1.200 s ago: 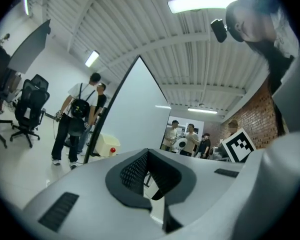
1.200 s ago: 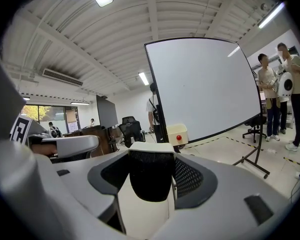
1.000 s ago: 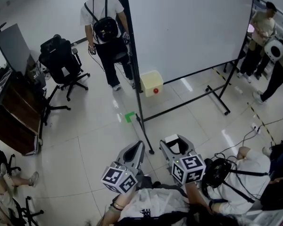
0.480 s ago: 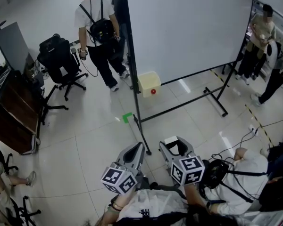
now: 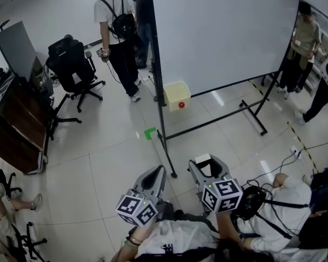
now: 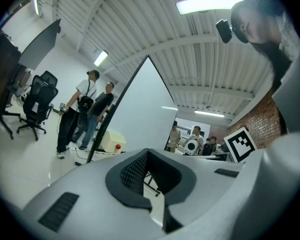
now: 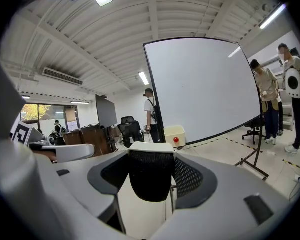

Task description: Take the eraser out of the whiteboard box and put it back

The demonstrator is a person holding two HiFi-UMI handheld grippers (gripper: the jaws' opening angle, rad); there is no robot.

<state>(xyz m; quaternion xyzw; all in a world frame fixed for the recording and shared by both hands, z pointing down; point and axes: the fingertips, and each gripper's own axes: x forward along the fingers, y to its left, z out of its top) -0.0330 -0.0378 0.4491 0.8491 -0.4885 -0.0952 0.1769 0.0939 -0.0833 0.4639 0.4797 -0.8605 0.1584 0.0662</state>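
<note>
My right gripper [image 5: 204,162] is low in the head view, shut on the eraser [image 7: 151,176], a black felt block with a white top that fills the space between its jaws. My left gripper [image 5: 158,171] hangs beside it, level, jaws together and holding nothing. Both point toward the cream whiteboard box [image 5: 176,95] with a red knob, which stands on the floor at the foot of the whiteboard [image 5: 224,31], well ahead of both grippers. The left gripper view shows that box [image 6: 111,141] past the board's edge.
The board's black stand leg [image 5: 167,152] runs along the floor toward me between the grippers. A person with a backpack [image 5: 117,26] stands behind the board, others [image 5: 302,37] at the right. An office chair [image 5: 71,64] and dark desk [image 5: 16,135] are left; someone sits at my right [image 5: 279,206].
The person with the backpack has shuffled about near the board's far edge. Both grippers stay where they were, the eraser still in the right one.
</note>
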